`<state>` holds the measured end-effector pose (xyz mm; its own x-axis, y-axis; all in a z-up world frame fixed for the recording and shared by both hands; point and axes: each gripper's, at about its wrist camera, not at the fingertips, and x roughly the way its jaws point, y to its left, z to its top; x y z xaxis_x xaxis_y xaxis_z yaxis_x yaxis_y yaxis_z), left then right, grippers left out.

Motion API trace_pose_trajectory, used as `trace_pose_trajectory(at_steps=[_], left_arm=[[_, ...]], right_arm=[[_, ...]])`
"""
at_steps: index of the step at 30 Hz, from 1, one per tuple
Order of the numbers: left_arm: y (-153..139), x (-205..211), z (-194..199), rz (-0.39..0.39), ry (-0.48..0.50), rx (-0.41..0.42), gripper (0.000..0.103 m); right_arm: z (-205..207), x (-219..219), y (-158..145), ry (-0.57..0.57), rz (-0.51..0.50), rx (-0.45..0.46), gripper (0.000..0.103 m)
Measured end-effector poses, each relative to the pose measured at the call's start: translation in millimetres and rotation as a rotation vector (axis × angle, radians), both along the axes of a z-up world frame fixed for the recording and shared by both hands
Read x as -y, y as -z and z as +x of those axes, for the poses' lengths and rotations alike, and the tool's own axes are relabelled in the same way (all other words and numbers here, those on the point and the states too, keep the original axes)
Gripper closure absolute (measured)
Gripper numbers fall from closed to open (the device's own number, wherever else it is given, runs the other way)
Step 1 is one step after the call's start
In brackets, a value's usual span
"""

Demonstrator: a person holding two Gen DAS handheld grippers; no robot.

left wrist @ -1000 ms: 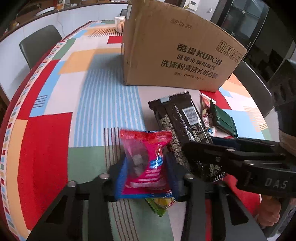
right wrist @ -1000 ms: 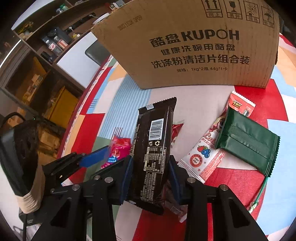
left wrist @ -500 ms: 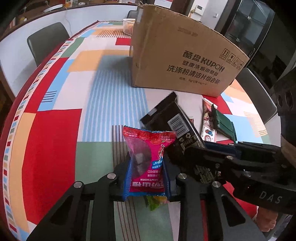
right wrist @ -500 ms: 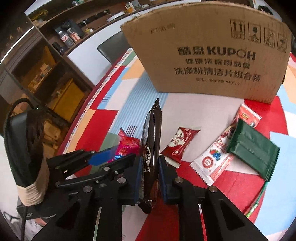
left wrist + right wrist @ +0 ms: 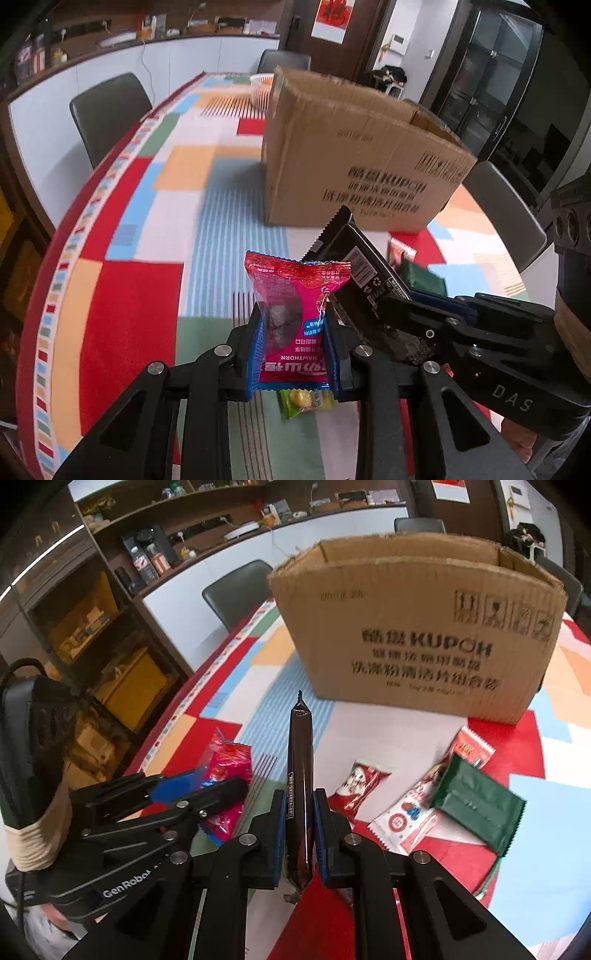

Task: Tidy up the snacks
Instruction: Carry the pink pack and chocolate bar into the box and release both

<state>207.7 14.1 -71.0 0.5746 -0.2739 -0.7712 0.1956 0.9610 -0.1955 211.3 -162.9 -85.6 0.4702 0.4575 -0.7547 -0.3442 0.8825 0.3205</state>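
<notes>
Left gripper is clamped on a pink hawthorn snack packet, its blue pads pressing both side edges so the packet stands upright between them, clear of the patchwork tablecloth. Its jaws have closed further within the last second, with the packet between them. Just below the packet, a small green and yellow sweet wrapper lies on the cloth.

To the right, the right gripper is shut tight on a long dark brown snack bag, held edge-on and upright between its blue pads, the crimped top pointing toward the cardboard box. These jaws have also just been closing on the bag.

Farther right on the tablecloth, 3 more snacks lie flat: a small red packet, a long red and white packet, and a dark green pouch that overlaps the long one. The open-topped box stands beyond them, well apart from both grippers. Dark chairs ring the table.
</notes>
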Motion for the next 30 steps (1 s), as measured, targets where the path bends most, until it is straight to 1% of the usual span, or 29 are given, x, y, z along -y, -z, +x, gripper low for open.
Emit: trace_pose_trajectory(at_steps=[6,18,24,30], left_arm=[[-26.4,9.5,-0.3,-0.008,0.020,0.068,0.075],[-87.1,33.7,8.7,-0.019,0.067,0.241,0.075],[-108.8,45.3,19.5,-0.023,0.085,0.296,0.075],[-129.4,55.0,35.0,-0.012,0.091,0.348,0.075]], right_arm=[[-6.9,14.3,-27.1,0.033,0.012,0.081,0.088],[-11.4,47.1,-88.3,0.133,0.041,0.265,0.088],[-6.6,64.4,-119.1,0.188,0.060,0.346,0.088],[3.9,76.6,-142.4,0.233,0.066,0.410,0.088]])
